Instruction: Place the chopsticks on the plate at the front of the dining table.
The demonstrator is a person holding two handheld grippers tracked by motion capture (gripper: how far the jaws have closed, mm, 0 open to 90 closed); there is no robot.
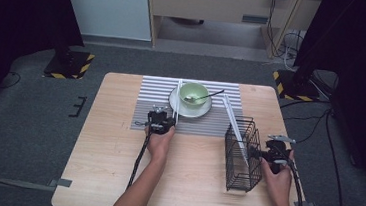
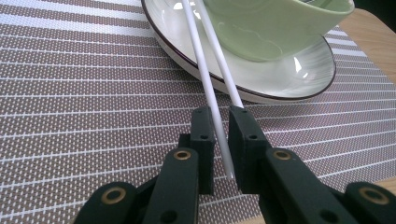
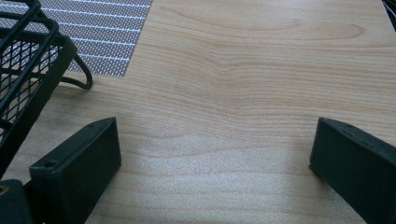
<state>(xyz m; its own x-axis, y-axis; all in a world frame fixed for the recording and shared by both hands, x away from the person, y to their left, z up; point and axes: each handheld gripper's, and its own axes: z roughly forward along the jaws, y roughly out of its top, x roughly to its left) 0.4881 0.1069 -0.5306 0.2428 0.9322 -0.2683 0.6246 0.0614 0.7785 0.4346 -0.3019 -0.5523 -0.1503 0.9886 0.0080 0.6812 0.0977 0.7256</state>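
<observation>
Table (image 1: 117, 142) w/ striped mat (image 1: 156, 93). Wire basket (image 1: 242, 156) sits just left of right claw (image 3: 215, 154), cut off at the frame edge in the right claw's own view; jaws spread wide, nothing between. Plate (image 2: 299, 79) and green bowl (image 2: 275, 23) ahead of left claw (image 2: 223, 140). Left claw pinches white chopsticks (image 2: 210, 88); tips run out of frame, and whether both sticks are clamped is hard to tell.

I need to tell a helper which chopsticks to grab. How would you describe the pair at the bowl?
Find the striped placemat at the table's far middle, then the green bowl on its saucer. The white chopsticks lean on the saucer's left rim, their near ends between the left gripper jaws, unlike those in the black basket.
</observation>
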